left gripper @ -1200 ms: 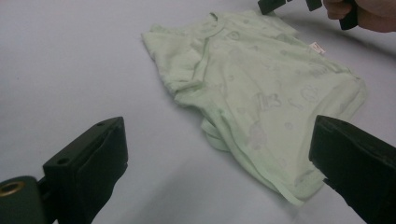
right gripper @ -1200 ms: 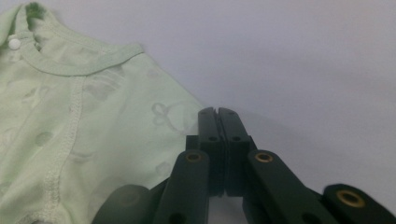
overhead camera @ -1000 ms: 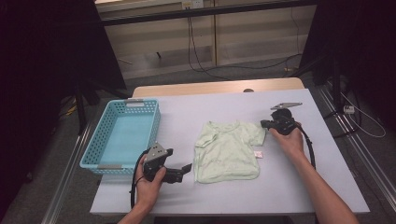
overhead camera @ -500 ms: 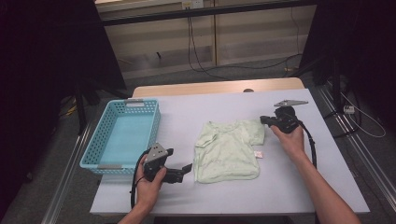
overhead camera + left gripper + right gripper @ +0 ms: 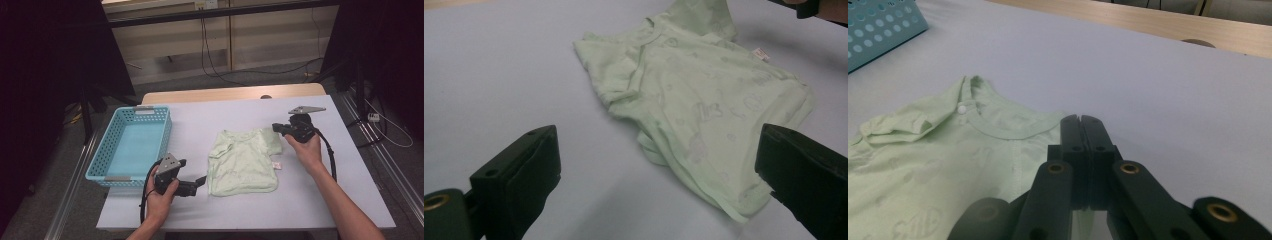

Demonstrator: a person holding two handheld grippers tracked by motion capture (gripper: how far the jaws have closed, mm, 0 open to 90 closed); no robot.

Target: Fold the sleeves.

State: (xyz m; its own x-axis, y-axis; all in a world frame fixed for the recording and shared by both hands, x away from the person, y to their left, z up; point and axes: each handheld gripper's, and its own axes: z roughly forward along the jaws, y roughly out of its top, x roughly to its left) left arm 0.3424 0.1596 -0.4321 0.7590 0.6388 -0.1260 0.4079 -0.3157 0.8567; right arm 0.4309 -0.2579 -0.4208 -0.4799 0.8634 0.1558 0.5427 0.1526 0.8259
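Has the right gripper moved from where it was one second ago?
Yes, slightly. In the high view the right gripper now sits a little farther up the picture, toward the table's far edge, still closed on the sleeve of the green shirt.

No legible text anywhere (small tag [image 5: 276, 165] on the shirt [image 5: 243, 161] too tiny)
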